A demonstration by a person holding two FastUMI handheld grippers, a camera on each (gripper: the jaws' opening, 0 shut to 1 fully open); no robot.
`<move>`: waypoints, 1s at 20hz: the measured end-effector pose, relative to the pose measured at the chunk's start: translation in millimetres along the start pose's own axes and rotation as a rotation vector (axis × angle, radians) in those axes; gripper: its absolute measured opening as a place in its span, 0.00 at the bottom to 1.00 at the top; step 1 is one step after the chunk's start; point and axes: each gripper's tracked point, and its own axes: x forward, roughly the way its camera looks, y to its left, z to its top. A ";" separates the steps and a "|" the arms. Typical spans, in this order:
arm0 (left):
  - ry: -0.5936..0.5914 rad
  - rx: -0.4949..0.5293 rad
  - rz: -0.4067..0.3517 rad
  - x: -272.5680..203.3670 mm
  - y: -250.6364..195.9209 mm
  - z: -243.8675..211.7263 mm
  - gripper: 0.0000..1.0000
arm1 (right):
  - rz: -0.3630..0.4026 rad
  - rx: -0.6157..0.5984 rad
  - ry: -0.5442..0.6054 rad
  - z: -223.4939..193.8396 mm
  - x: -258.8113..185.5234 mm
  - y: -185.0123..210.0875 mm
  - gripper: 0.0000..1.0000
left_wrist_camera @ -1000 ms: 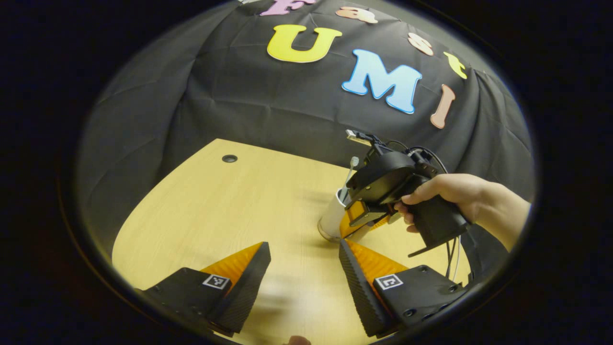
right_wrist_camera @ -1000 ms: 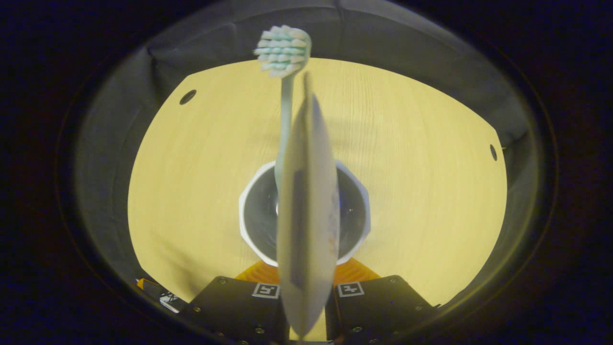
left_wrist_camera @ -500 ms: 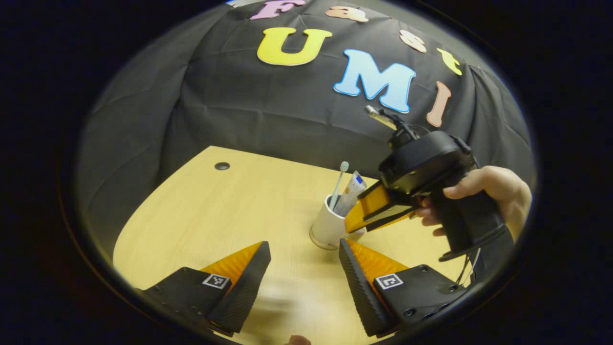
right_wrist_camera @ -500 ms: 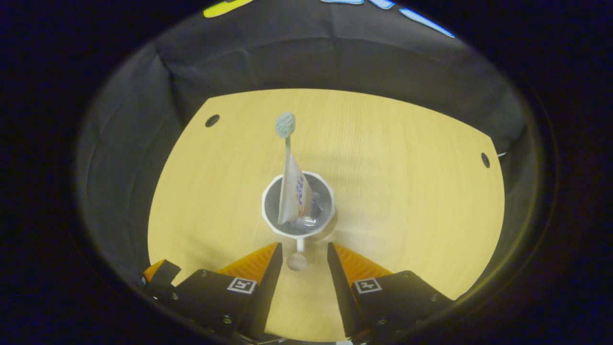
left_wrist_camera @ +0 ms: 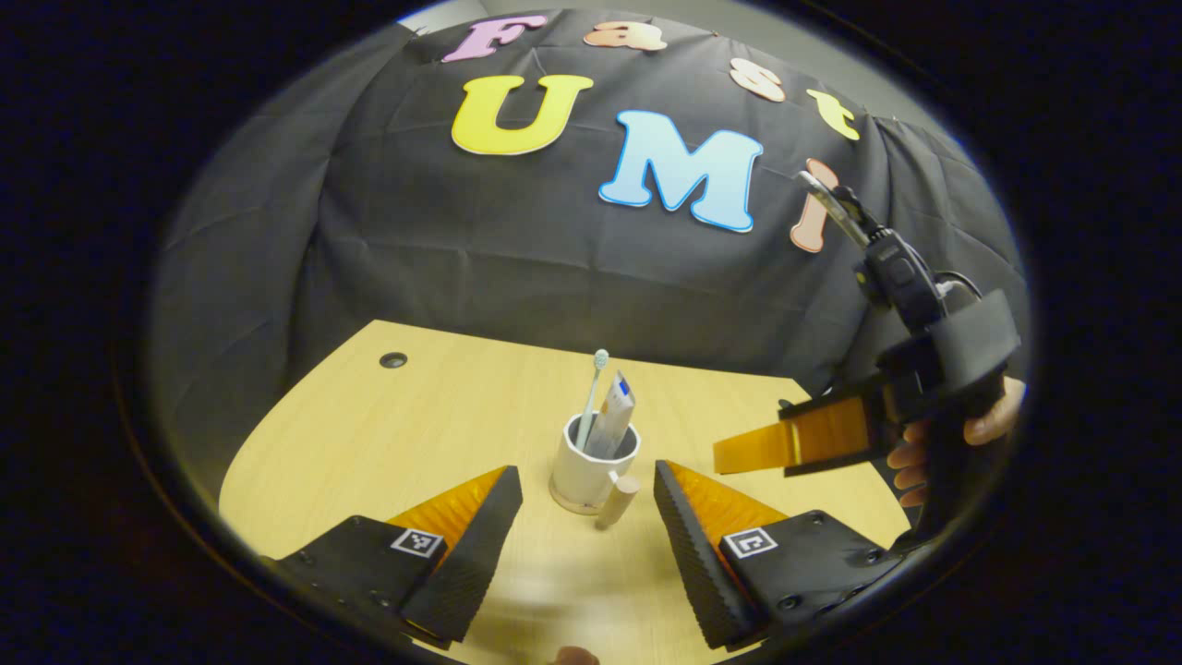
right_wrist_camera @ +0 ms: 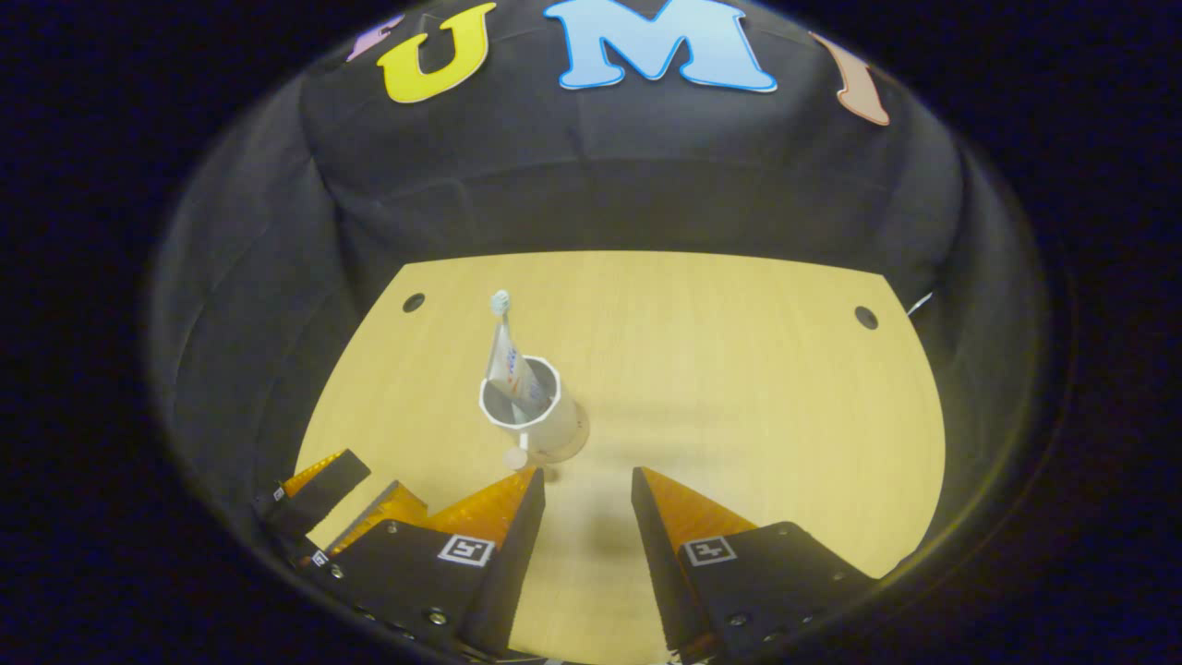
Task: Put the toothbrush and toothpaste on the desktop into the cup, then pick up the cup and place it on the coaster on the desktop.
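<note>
Left tongs (left_wrist_camera: pixel 586 517) gape wide and empty over the pale wood-grain desk (left_wrist_camera: pixel 443 416). Just beyond stands the white cylindrical cup (left_wrist_camera: pixel 584 473), a slim toothbrush (left_wrist_camera: pixel 593 388) and flattened toothpaste tube (left_wrist_camera: pixel 613 423) upright inside. Right tongs (right_wrist_camera: pixel 586 517) hover apart, also empty.

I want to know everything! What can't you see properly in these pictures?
- Bottom ends of the pale green toothbrush and white toothpaste tube: hidden inside the white cup, both views.
- Writing on the tube: too small, both views.
- Right claw: its far finger is hidden behind the near one, left gripper view.
- Wooden desktop: near edge cut off, right gripper view.
</note>
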 end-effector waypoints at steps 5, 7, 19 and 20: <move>-0.045 0.034 0.005 -2.5 -27.4 17.5 0.94 | -0.062 -0.014 -0.155 3.5 -32.3 -36.6 0.73; -0.074 0.052 0.010 -7.1 -38.5 28.1 0.94 | -0.075 -0.010 -0.216 3.1 -44.1 -47.3 0.72; -0.416 0.072 -0.001 -74.0 -100.8 99.8 0.91 | -0.225 -0.135 -0.768 31.7 -152.5 -94.2 0.86; -0.433 0.073 0.003 -80.4 -102.2 101.8 0.89 | -0.232 -0.143 -0.792 32.4 -159.0 -94.6 0.85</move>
